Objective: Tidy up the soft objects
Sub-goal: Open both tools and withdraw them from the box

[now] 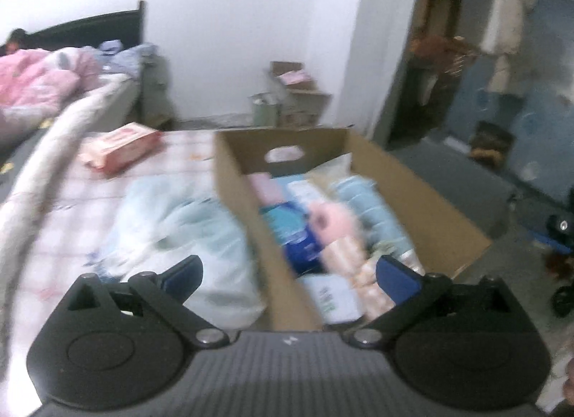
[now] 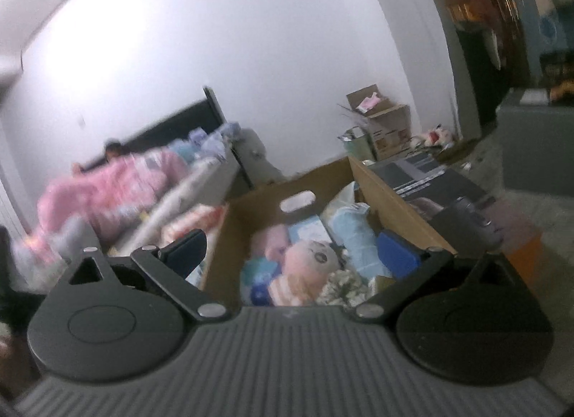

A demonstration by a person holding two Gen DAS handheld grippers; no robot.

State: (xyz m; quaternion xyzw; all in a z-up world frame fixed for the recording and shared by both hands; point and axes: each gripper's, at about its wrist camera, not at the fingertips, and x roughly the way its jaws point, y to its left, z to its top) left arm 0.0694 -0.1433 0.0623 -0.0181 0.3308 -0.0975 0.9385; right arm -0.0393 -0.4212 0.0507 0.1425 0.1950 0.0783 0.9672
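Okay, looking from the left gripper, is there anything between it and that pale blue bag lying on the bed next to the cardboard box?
Nothing visible blocks it. The left gripper is open and empty, and the pale blue bag lies just beyond its left finger, uncovered on the checked bedspread. The cardboard box wall stands beside the bag, not across the approach.

A home bedroom, shown by a bed [image 1: 118, 101] heaped with pink bedding [image 2: 107, 194] against a dark headboard [image 2: 179, 126], a checked bedspread [image 1: 71, 209] and a coat [image 1: 506, 40] hanging by the doorway.
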